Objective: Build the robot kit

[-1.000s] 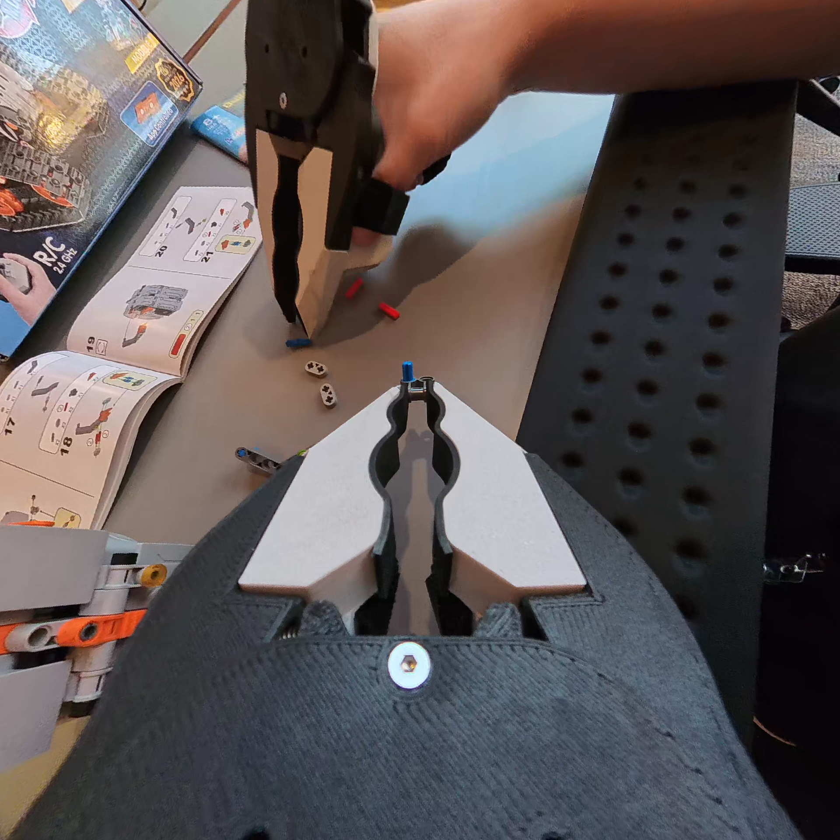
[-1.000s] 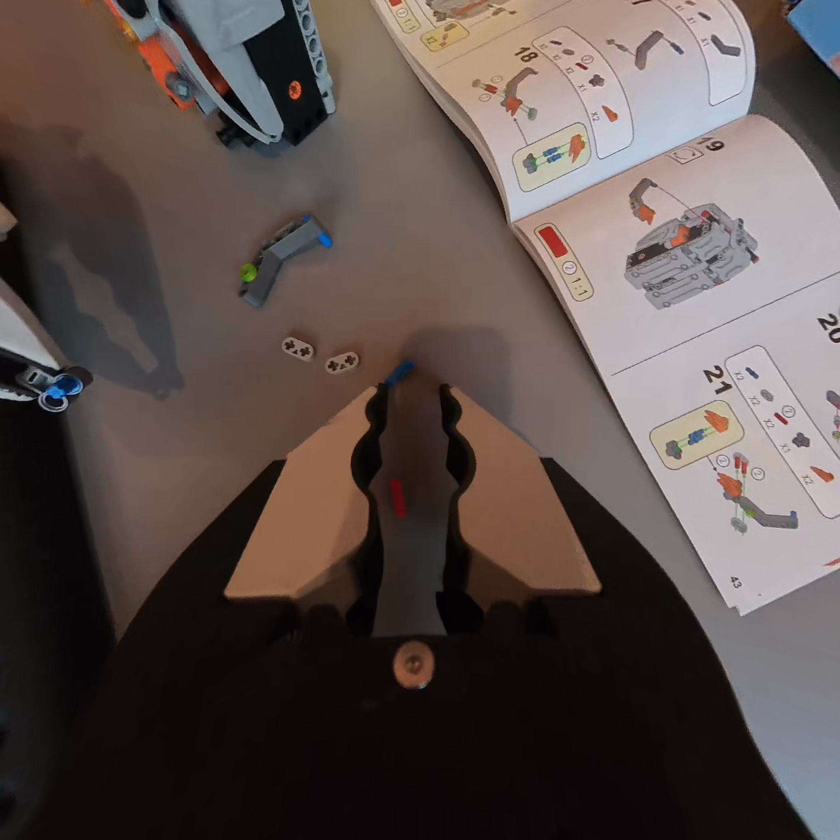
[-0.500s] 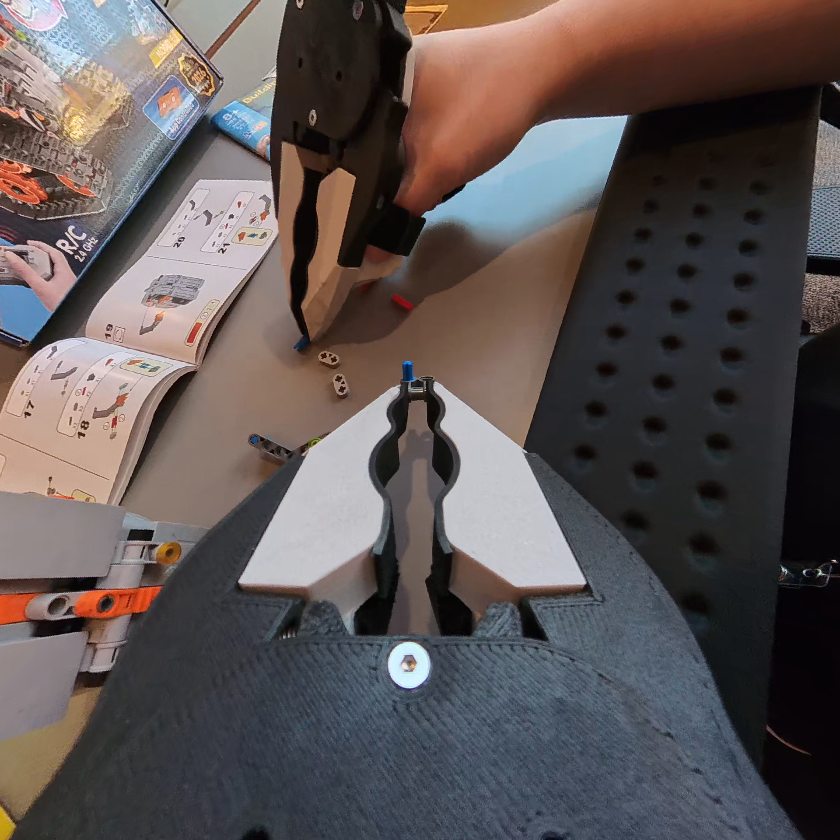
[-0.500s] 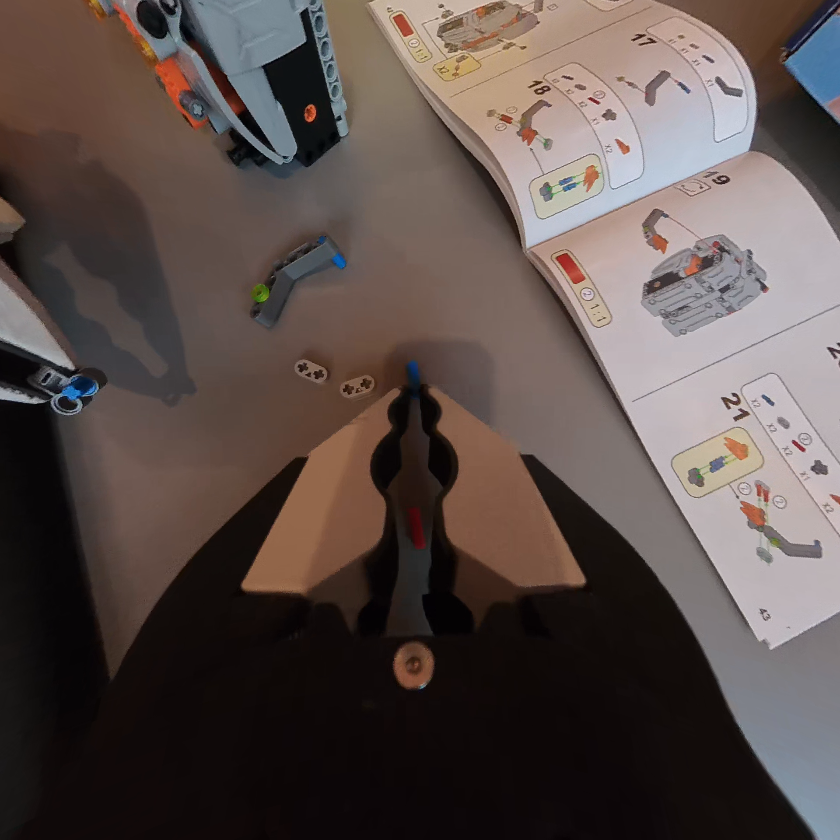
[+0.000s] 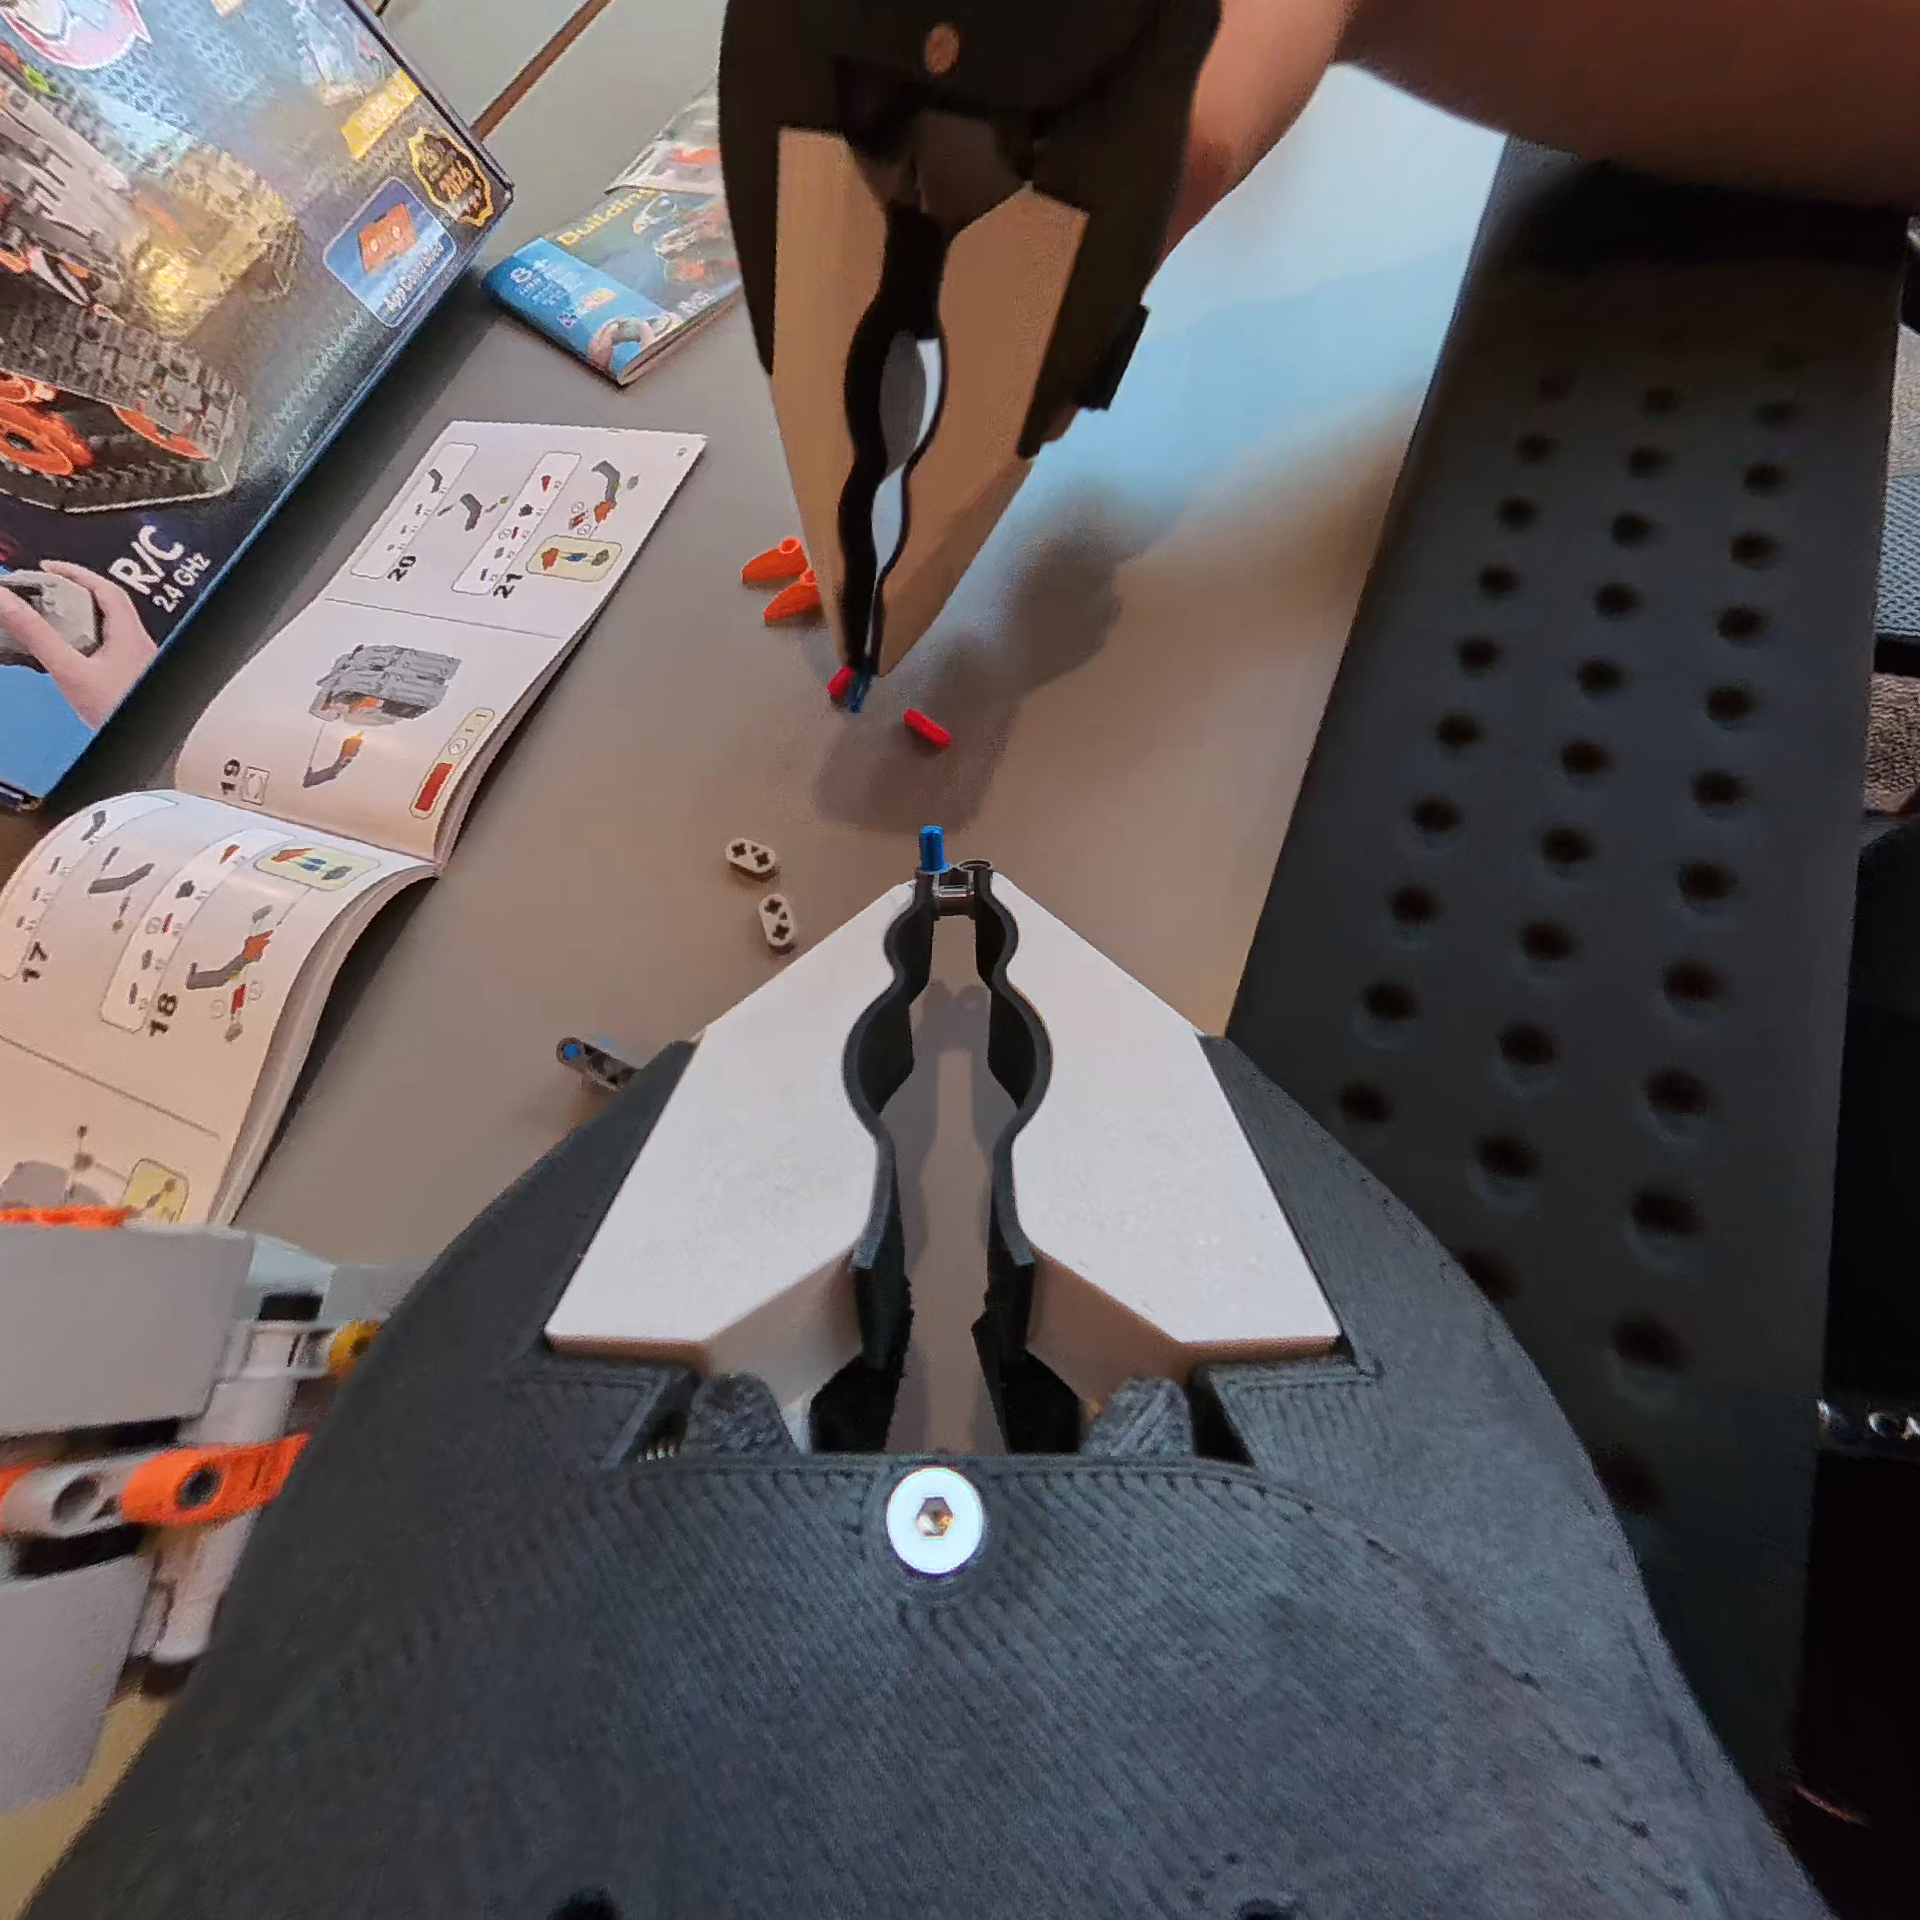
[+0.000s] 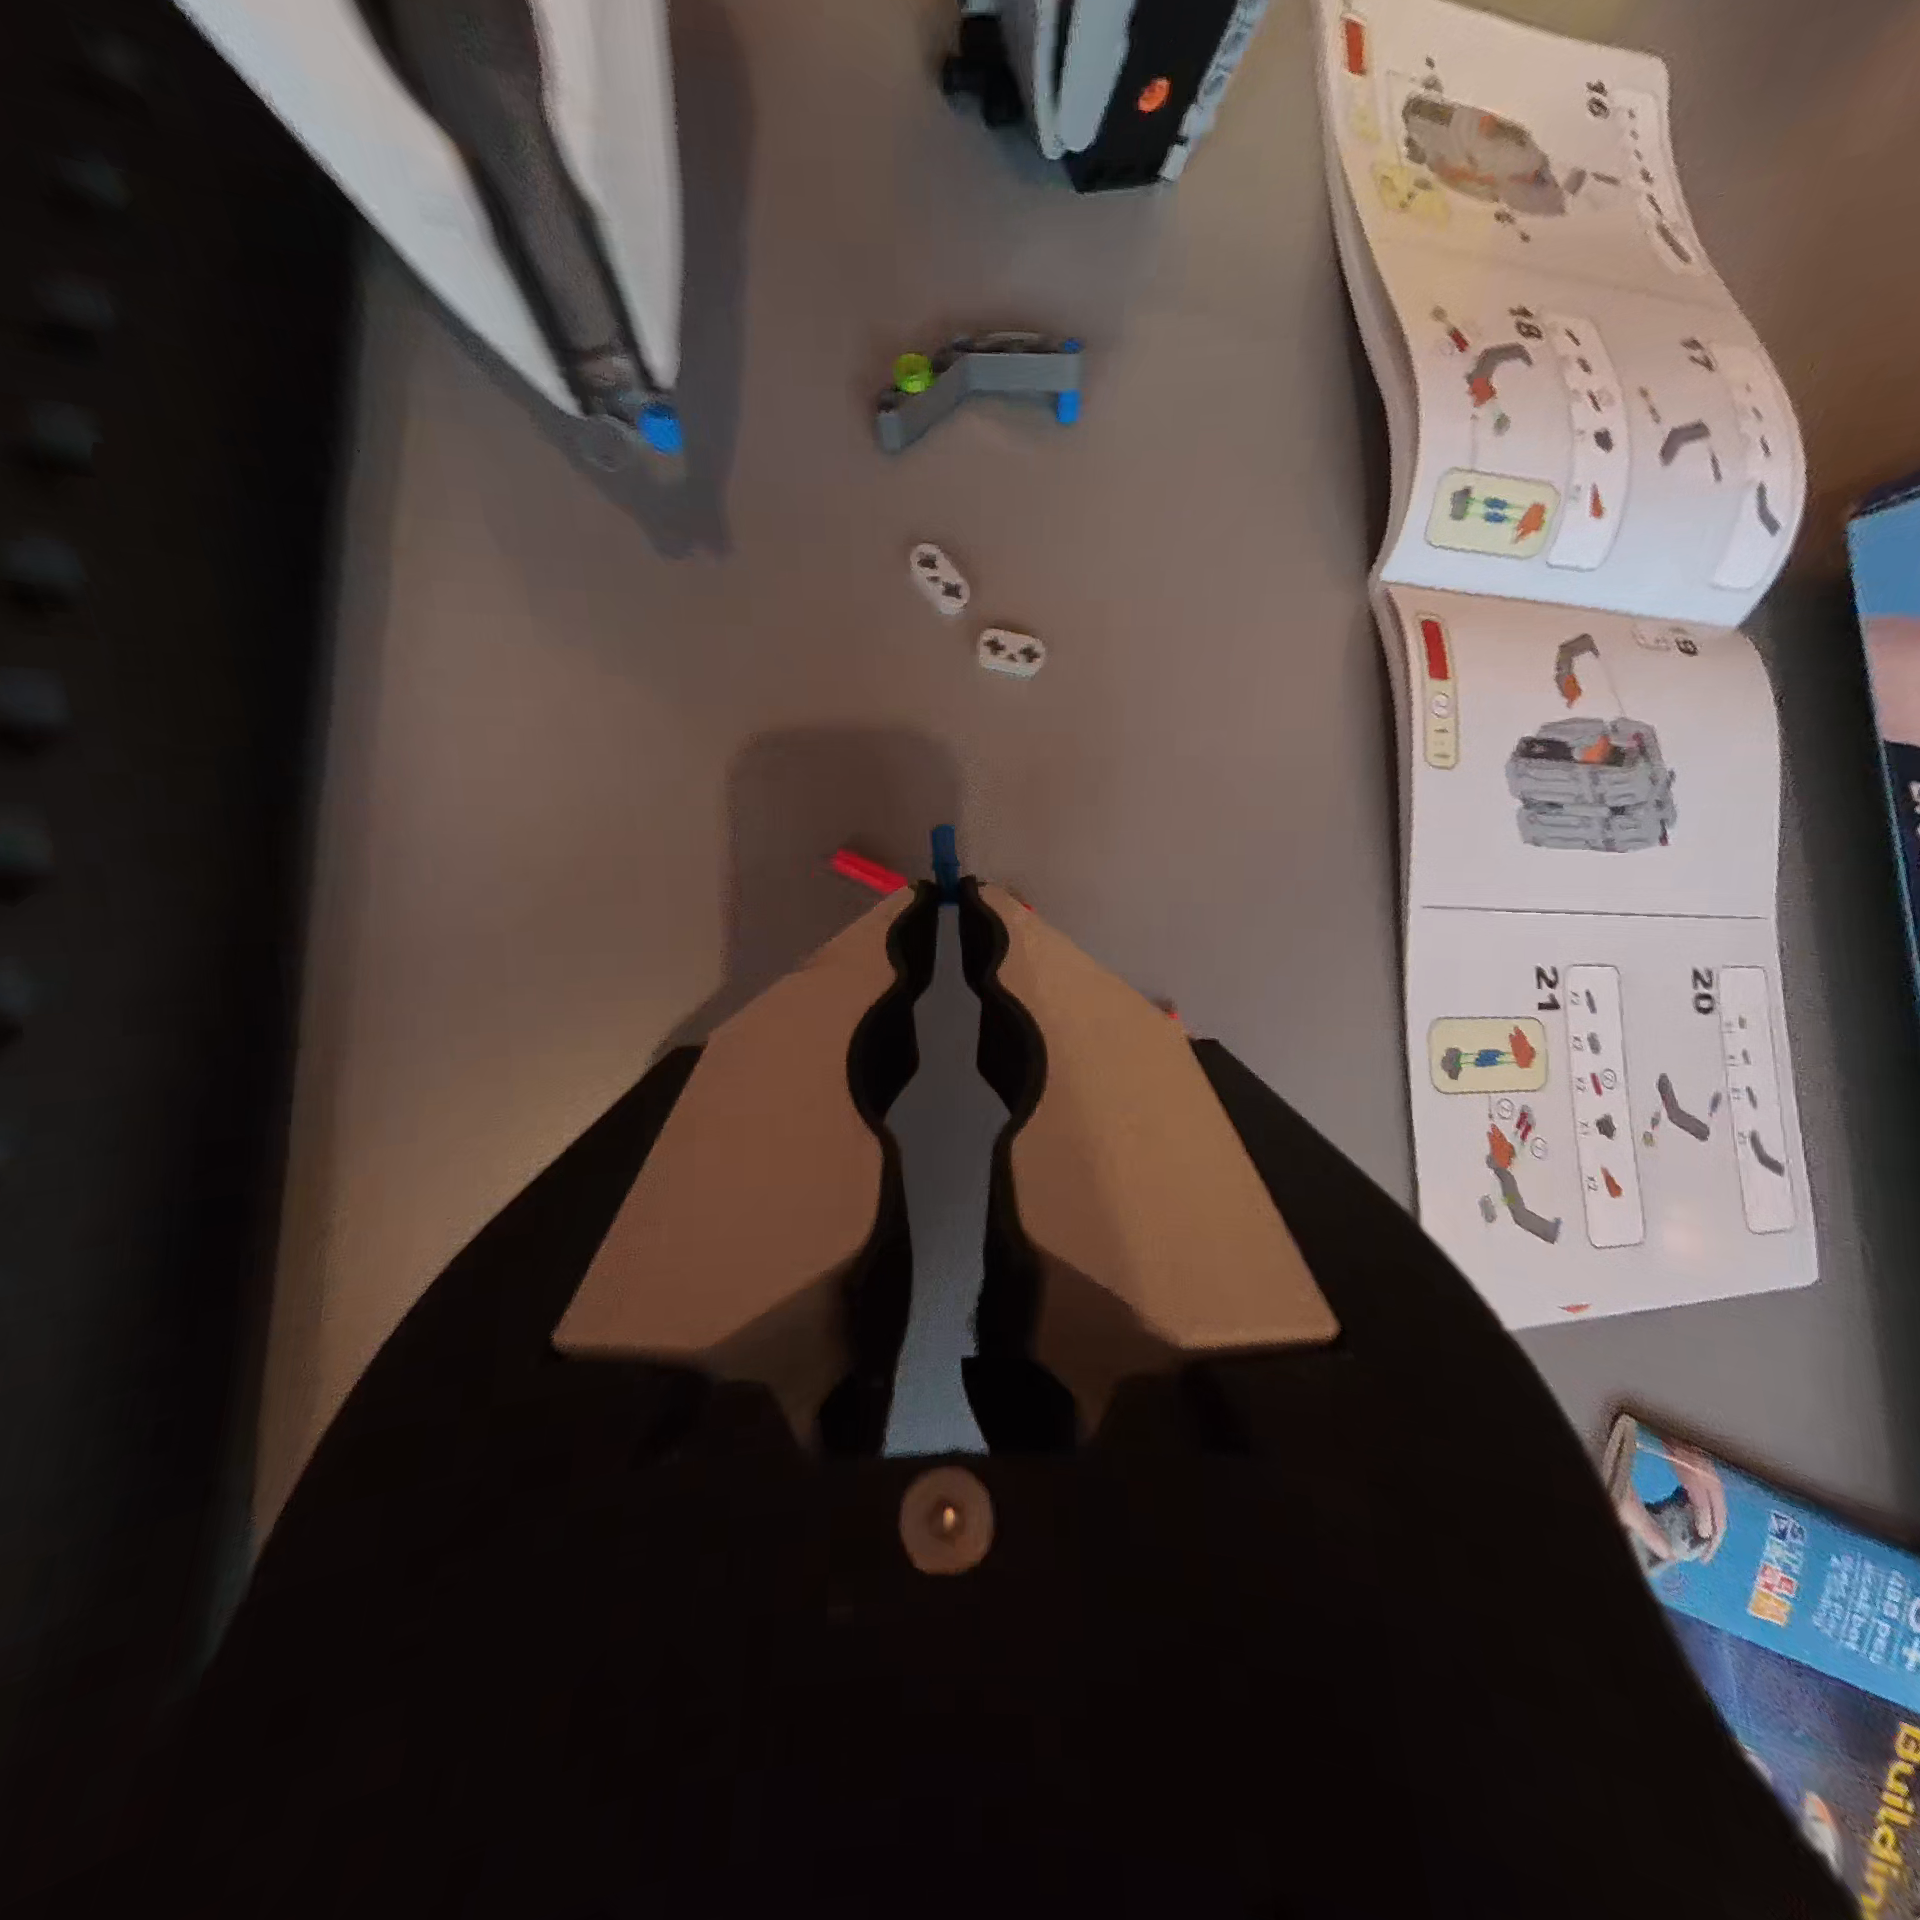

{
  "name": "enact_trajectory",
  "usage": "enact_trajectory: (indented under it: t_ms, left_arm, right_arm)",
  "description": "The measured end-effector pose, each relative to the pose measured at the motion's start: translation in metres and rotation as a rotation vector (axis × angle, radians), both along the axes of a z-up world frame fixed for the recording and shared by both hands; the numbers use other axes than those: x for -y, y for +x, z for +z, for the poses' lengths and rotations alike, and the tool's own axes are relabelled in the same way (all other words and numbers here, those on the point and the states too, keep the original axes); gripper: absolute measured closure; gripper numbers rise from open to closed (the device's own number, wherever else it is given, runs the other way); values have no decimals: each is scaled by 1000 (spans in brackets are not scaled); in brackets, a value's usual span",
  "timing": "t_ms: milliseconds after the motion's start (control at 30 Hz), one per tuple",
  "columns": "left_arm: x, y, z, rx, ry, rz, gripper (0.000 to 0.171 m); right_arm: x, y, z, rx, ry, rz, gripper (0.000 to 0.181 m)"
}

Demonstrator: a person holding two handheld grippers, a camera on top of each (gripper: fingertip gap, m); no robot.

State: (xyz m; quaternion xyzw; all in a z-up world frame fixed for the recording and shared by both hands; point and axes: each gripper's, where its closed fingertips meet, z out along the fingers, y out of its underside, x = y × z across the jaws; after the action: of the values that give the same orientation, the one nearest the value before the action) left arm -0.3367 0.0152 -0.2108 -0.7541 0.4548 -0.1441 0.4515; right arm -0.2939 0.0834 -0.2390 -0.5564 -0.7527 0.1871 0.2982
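My left gripper (image 5: 951, 896) is shut on a small grey connector with a blue pin (image 5: 930, 847) sticking out of it, held above the grey table. It also shows in the right wrist view (image 6: 634, 426) at the upper left. My right gripper (image 6: 943, 896) is shut on a blue pin (image 6: 943, 854), tips down close to the table. In the left wrist view the right gripper (image 5: 858, 673) stands beyond mine, between two red pins (image 5: 925, 727). One red pin (image 6: 868, 873) lies just left of its tips.
Two pale connectors (image 6: 940, 577), a grey bent beam with a green pin (image 6: 977, 384), two orange pieces (image 5: 774, 561). An open manual (image 5: 416, 675), a toy box (image 5: 208, 312) and a blue booklet (image 5: 623, 281) lie left. A part-built model (image 5: 125, 1403) is near left. A black perforated panel (image 5: 1558, 727) stands right. Spacing between my two grippers at the tips: around 9 cm.
My right gripper closed on the blue pin on the table, then carried it away from the two pale connectors to the red pins. My left gripper stayed shut and hardly moved.
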Motion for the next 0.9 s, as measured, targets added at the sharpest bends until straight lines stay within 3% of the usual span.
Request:
enact_trajectory:
  t_ms: [233,467,900]
  left_arm:
    - [-5,20,-16,-4,-80,-51,165]
    - [-7,21,-35,-90,-128,-50,165]
    - [-6,19,-37,-74,-142,-54,165]
  right_arm:
    - [45,4,3,-30,-121,59,177]
    - [47,7,-16,47,-128,69,177]
    - [48,0,-16,-92,-311,77,168]
